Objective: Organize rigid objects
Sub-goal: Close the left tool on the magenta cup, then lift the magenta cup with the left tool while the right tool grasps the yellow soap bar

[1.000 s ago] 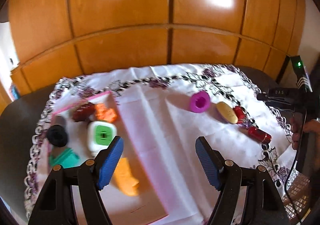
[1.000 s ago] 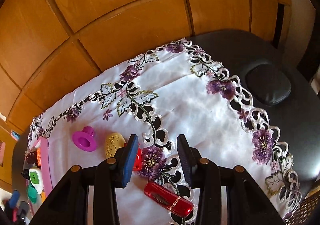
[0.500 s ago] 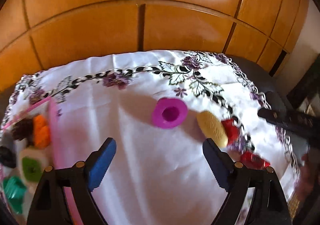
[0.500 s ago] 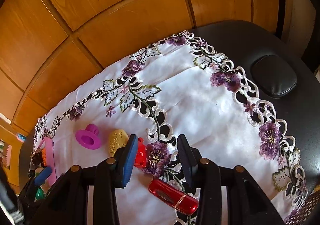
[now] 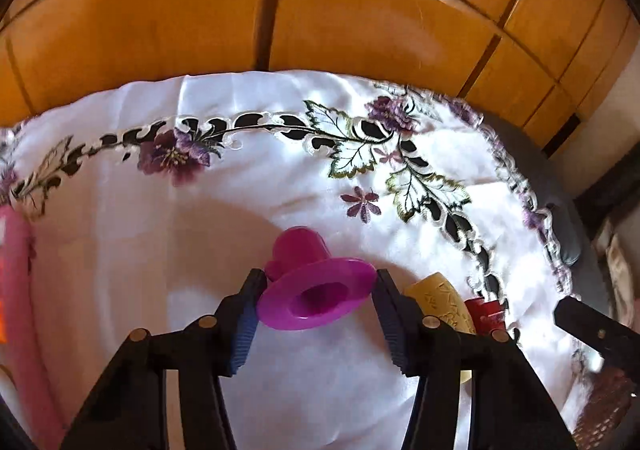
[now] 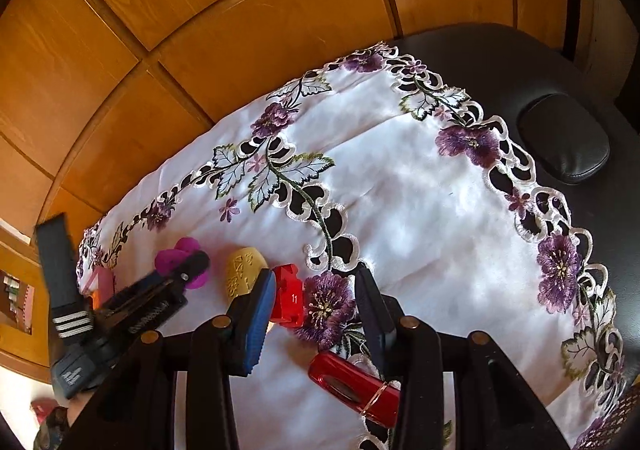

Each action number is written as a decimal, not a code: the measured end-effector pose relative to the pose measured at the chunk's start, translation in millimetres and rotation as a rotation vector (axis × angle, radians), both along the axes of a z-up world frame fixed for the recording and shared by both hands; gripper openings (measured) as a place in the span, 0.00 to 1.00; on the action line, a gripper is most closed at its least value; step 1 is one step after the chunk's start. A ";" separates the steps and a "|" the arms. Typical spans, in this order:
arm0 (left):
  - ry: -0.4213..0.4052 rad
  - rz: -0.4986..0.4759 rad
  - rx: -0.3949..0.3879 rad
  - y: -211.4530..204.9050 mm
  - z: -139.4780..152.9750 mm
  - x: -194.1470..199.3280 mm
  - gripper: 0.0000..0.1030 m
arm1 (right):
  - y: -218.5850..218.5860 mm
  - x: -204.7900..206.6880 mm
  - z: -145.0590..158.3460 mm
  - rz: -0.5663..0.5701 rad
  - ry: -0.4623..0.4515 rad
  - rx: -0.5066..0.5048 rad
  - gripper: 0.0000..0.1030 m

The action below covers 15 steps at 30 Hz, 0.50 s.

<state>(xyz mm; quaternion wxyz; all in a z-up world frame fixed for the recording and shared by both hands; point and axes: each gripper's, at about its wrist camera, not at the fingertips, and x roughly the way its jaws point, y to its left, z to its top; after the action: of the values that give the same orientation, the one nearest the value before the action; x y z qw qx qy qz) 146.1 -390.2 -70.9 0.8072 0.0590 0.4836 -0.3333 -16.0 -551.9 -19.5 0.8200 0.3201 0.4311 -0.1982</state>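
Observation:
A magenta flanged spool [image 5: 298, 250] lies on the white embroidered cloth [image 5: 160, 250]. My left gripper [image 5: 318, 290] straddles it with its jaws closing, and the wide flange rim touches both blue pads [image 5: 246, 314]. The right wrist view shows the same spool [image 6: 176, 254] with the left gripper's black body [image 6: 140, 310] over it. My right gripper [image 6: 316, 278] hangs open above a purple embroidered flower, nothing between its fingers. A small red block [image 6: 288, 294] sits against its left finger. Beside that lies a yellow oval piece [image 6: 242, 274], and a red oblong case [image 6: 352, 378] is under the right finger.
The pink tray rim [image 5: 16, 270] runs along the cloth's left side, holding orange pieces. A black padded surface with a cushion [image 6: 564, 142] extends past the cloth on the right. Wooden panels [image 5: 320, 10] stand right behind the cloth's far edge.
My left gripper has swung right from the tray, come down over the magenta spool, and its jaws have narrowed onto the flange. The right gripper has stayed put.

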 end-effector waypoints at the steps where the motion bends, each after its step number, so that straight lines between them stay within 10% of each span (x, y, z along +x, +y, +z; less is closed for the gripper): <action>1: -0.006 -0.004 -0.002 3.2 0.5 -2.6 0.53 | -0.6 -0.2 -0.3 -0.003 0.000 0.003 0.40; 15: -0.124 -0.032 -0.009 66.8 25.6 -85.3 0.53 | -1.6 -0.7 0.0 -0.014 0.016 -0.043 0.40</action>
<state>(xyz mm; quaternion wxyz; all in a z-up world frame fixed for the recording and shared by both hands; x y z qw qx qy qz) 60.9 -323.4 -45.3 0.8304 0.0838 0.4302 -0.3441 -16.7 -553.5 -19.6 0.8219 0.3037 0.4310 -0.2156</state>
